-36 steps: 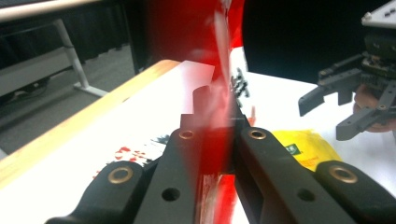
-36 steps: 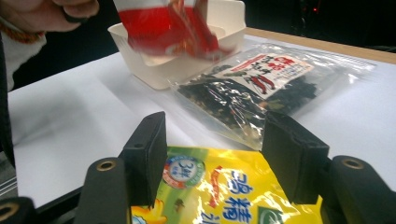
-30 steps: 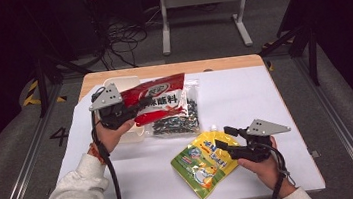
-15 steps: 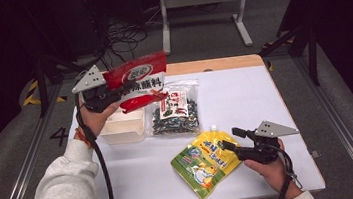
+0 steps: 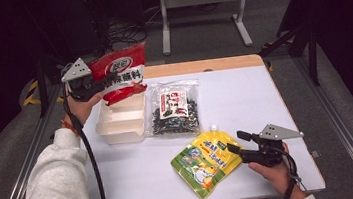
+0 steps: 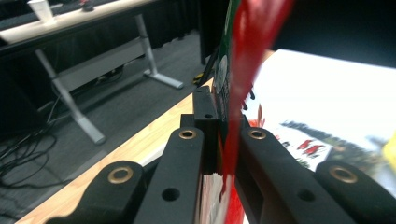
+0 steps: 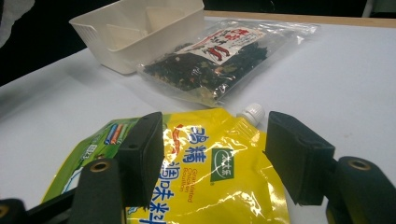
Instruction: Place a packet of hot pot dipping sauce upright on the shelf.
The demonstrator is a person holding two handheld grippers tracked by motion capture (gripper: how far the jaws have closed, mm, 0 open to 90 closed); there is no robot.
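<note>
High view has my left gripper clamped on the red foil sauce packet, upper left, above the cream plastic bin. I'd lower it flat before releasing. Right gripper is open, jaws straddling the yellow spouted pouch at lower centre, not pinching.

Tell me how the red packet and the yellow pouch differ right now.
The red packet is lifted off the table above the cream box, clamped in the left gripper; the yellow pouch lies flat on the table. The right gripper stands open around the yellow pouch's edge, not pinching it. The yellow pouch has a white screw cap; the red packet shows none. Both are soft printed food bags.
</note>
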